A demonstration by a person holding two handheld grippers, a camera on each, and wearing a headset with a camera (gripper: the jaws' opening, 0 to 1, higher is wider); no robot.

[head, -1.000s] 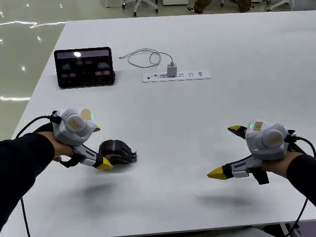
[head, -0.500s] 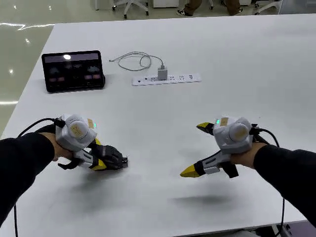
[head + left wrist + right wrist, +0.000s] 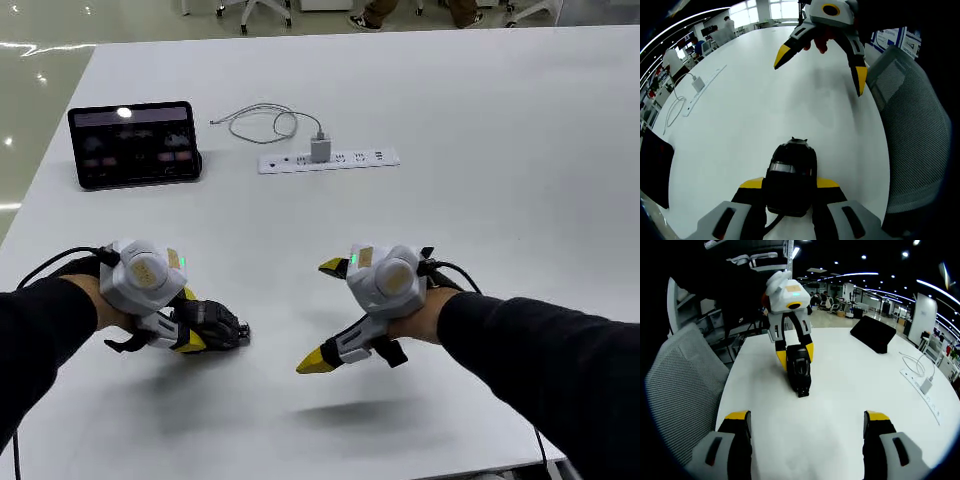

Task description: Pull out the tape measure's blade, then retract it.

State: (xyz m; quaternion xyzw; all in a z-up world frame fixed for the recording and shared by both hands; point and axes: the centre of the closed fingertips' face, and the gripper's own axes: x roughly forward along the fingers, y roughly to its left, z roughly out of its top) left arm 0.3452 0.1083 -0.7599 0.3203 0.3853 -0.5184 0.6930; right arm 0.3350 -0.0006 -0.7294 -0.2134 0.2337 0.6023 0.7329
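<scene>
My left gripper (image 3: 190, 320) is clamped on the tape measure (image 3: 212, 322), a black case caught by its sides between the two yellow-tipped jaws. In the left gripper view the tape measure (image 3: 791, 172) sits lengthwise in the left gripper (image 3: 790, 182), and the blade's end tab lies at the mouth of the case, facing away from me. The case is low at the near left part of the white table (image 3: 450, 150) and seems to rest on it. My right gripper (image 3: 322, 314) hangs above the table just right of the case, its jaws spread wide with only bare tabletop between them. From the right gripper (image 3: 806, 416) I look straight at the tape measure (image 3: 799, 367), its tab end turned toward me. Far across the table lie a dark tablet (image 3: 133, 143) and a white power strip (image 3: 330, 159) with a charger (image 3: 320, 150) plugged in.
</scene>
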